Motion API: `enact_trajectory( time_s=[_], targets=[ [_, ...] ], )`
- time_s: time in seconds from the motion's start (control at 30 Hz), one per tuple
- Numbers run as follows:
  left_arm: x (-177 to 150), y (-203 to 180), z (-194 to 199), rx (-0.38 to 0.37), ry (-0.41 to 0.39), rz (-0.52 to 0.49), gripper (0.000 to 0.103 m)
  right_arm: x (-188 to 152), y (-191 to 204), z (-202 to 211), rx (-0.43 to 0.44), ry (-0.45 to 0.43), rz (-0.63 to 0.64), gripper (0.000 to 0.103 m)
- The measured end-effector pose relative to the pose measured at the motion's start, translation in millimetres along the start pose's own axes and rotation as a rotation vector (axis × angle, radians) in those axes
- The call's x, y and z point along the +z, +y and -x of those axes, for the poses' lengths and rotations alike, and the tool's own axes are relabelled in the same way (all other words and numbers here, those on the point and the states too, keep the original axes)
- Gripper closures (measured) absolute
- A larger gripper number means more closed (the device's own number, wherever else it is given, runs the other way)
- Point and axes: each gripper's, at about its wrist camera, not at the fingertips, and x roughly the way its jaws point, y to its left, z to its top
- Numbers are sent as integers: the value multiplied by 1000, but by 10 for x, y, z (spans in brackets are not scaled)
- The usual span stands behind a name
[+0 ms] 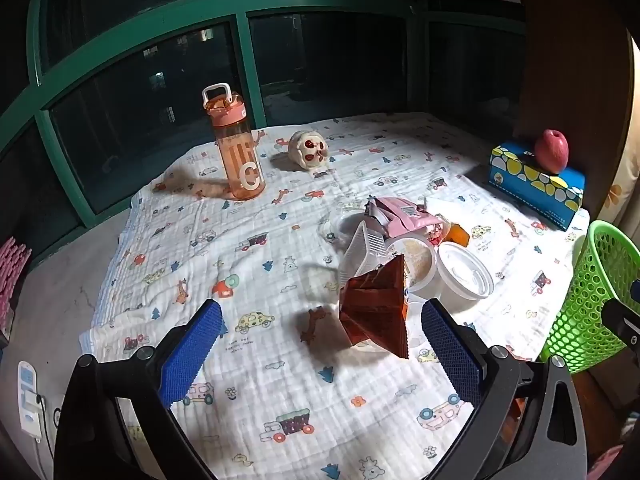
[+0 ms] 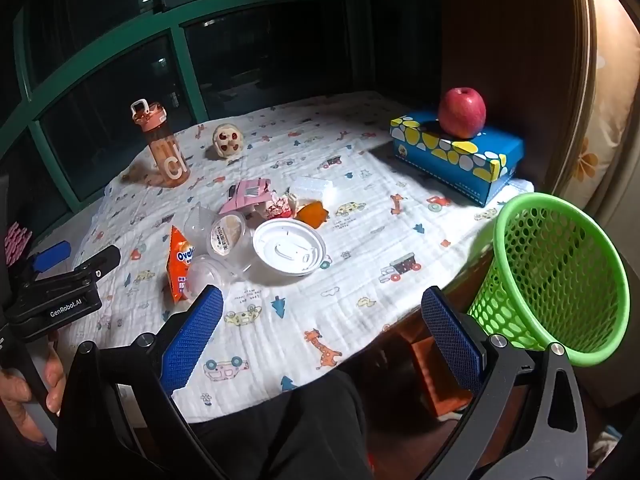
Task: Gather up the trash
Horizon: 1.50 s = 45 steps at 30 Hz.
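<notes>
Trash sits in a loose heap near the middle of the tabletop, and the left gripper (image 1: 322, 322) hangs over the cloth with its blue-padded jaws spread wide, nothing between them but printed white cotton cloth (image 1: 248, 392). Just ahead of the right-hand jaw stands the orange foil Ovaltine snack pouch (image 1: 376, 312), tipped up on edge, close to that pad but not touching it. Beyond it, a clear ribbed plastic tray (image 1: 362, 250), a round plastic cup with beige residue (image 1: 416, 260), a white round plastic lid (image 1: 464, 270) and a crumpled pink wrapper (image 1: 400, 216) crowd together. Ahead of the left-hand jaw there's open cloth running to the peach translucent water bottle (image 1: 238, 148) and the cream skull-shaped toy (image 1: 308, 150), both well apart from the heap.

Over on the right gripper (image 2: 322, 314), the jaws also stand wide open and empty, hovering at the near edge of the tabletop where the cloth drapes over. The pouch (image 2: 180, 264) lies just past its left-hand jaw; the white lid (image 2: 288, 250) is ahead between the jaws. The green perforated plastic basket (image 2: 560, 280) stands just beside the right-hand jaw, off the tabletop's edge. Farther ahead on that side, a red apple (image 2: 462, 112) rests on a blue tissue box with yellow and white spots (image 2: 456, 156).
</notes>
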Motion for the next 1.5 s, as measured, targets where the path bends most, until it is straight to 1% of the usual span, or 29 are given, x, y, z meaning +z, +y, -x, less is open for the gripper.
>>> enact_trajectory(
  time_s=[0.03,0.3,0.37,1.5],
  targets=[
    [1,-7,-3,12,2,-3,6,1,-1,2,2,-2,-2,5],
    [-19,-64,12,20,-1,-2,6,9,-1,3,2,2,-3,5],
    [-1,-10,2,6,0,-5,6,10,-2,3,1,3,-2,5],
    [-4,-69,5,5,0,-11,6,21,-9,-29,3,5,-3,5]
  ],
)
